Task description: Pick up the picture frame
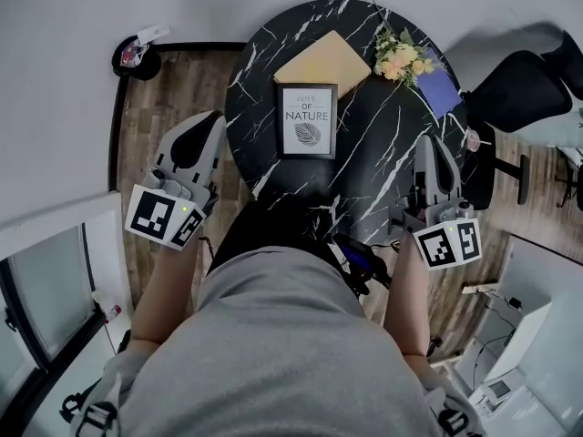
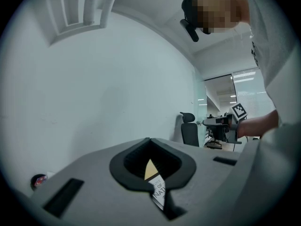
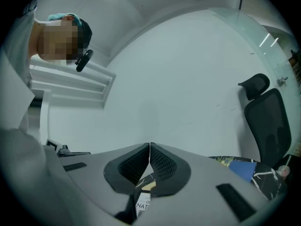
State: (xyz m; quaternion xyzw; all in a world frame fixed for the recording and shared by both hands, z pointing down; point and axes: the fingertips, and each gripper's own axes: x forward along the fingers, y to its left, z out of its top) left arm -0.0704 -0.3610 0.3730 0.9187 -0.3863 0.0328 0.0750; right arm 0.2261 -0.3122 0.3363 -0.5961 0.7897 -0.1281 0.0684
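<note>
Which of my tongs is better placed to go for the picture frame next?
Left, narrowly. The left tongs end nearer the picture frame, level with its left side. The right tongs sit farther off over the table edge. Both are shut, so either must open first.

On the round black marble tabletop [image 1: 392, 157], a tan folder [image 1: 323, 62] lies near the far edge, a flower bunch [image 1: 401, 57] and blue notebook [image 1: 439, 91] at the far-right edge, a black office chair [image 1: 515, 89] beyond.

A round black marble surface [image 1: 383, 153] stands on a wood floor [image 1: 155, 107], with a white wall [image 1: 73, 7] beyond and a black office chair [image 1: 519, 89] at right.
</note>
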